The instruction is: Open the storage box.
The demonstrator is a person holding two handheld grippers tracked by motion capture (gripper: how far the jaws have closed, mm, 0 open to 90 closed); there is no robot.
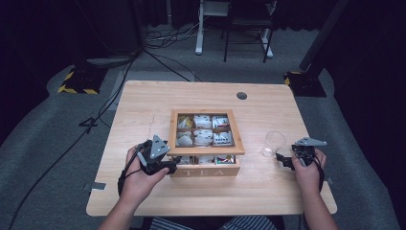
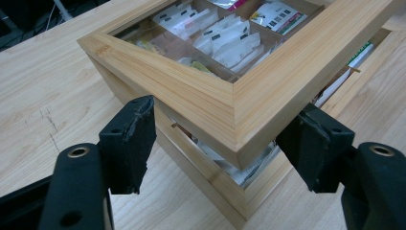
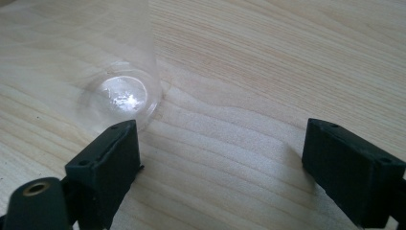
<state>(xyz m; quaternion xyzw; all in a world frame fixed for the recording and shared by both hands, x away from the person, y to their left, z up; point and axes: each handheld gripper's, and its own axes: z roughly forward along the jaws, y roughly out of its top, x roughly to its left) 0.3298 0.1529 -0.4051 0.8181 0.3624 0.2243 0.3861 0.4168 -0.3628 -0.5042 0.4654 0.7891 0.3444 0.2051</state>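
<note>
Tea box [image 1: 206, 143] at surface [image 1: 143, 100] centre, lid [image 2: 225, 103] ajar; left tongs [image 1: 160, 160] spread wide straddling lid's 7 o'clock corner, likely to lift it; right tongs [image 1: 291, 160] apart, empty, beside glass [image 1: 274, 143] at 4 o'clock.

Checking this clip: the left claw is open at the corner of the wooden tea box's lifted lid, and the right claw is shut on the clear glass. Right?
Not quite. In the right gripper view the right claw is open, and the clear drinking glass stands ahead of its left jaw, not gripped. The left claw is indeed open around the light wooden tea box's lifted windowed lid corner.
</note>
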